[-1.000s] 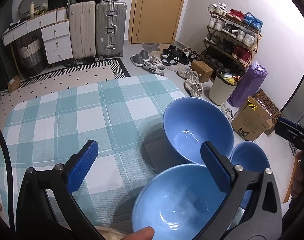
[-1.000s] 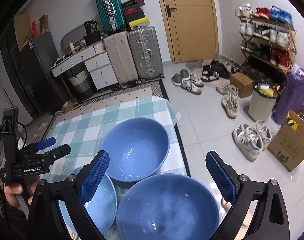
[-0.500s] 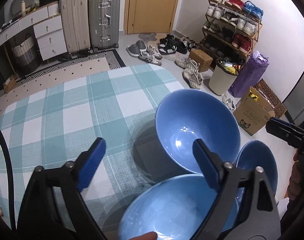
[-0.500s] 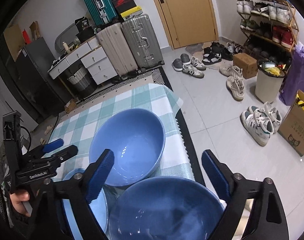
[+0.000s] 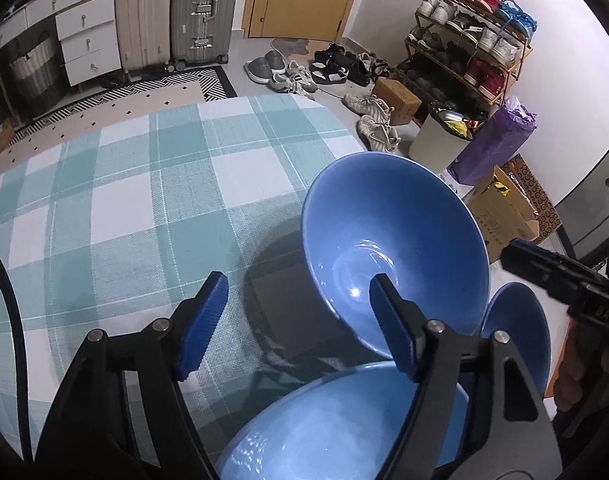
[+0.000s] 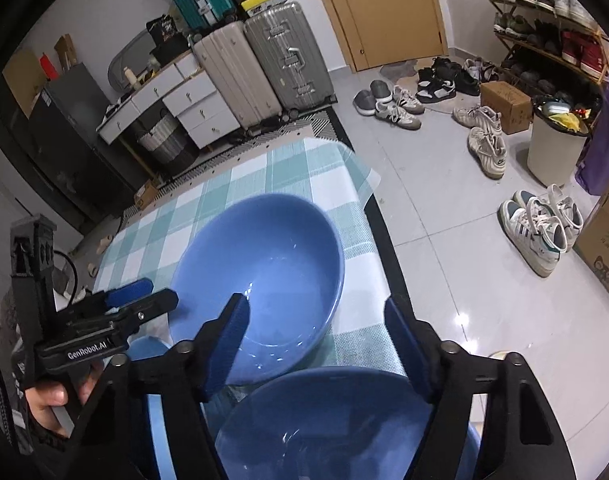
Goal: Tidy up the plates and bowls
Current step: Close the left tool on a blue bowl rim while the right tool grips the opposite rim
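Three blue bowls (image 5: 396, 232) crowd the checked tablecloth's (image 5: 124, 200) right end. My left gripper (image 5: 300, 316) and right gripper (image 6: 320, 340) hover above them, jaws apart yet closing, holding nothing.

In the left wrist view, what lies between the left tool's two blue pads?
Only checked teal-and-white tablecloth and shadow; the closing left tool holds nothing. The large blue ceramic bowl stands behind its right pad.

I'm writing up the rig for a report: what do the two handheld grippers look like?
Both grippers are matte black frames with silver pivot bolts and ribbed blue pads. The left gripper carries white "GenRobot.AI" lettering on its side, and a black cable runs beside it. The right gripper matches it.
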Demonstrator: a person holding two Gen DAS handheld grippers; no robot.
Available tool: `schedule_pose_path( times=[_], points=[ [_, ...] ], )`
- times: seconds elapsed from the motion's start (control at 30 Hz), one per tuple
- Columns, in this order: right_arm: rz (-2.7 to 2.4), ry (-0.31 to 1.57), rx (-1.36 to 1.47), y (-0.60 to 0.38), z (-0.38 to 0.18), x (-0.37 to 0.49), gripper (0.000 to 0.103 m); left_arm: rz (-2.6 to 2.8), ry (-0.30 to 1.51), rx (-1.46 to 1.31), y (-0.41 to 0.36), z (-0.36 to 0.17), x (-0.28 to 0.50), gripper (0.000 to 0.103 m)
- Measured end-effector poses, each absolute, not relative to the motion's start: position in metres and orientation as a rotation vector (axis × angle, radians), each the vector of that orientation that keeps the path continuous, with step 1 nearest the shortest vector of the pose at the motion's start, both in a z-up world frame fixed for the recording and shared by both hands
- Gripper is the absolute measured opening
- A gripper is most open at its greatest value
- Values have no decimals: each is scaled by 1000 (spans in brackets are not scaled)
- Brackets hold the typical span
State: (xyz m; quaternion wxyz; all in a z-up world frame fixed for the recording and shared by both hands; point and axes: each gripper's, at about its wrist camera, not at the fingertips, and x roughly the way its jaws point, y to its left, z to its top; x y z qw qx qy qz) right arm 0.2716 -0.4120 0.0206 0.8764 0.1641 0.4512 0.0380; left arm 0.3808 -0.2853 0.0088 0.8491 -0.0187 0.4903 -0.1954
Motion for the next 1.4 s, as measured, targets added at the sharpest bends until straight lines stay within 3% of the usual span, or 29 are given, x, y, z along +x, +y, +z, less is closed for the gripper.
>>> schedule_pose_path(
  times=[0.23, 0.6, 0.7, 0.83, 1.4],
  points=[
    [91, 962, 321, -404, 10, 278, 55, -404, 1042, -38, -289, 5, 386, 65],
    [86, 967, 314, -402, 1, 285, 35, -433, 1075, -49, -296, -6, 392, 24],
    [80, 956, 306, -405, 2, 284, 24, -438, 1077, -55, -298, -6, 391, 13],
    [67, 951, 282, -405, 2, 282, 19, -437, 1069, -41, -303, -6, 389, 12],
    [50, 902, 265, -400, 15, 272, 19, -444, 994, -24, -303, 22, 376, 12]
  ],
)
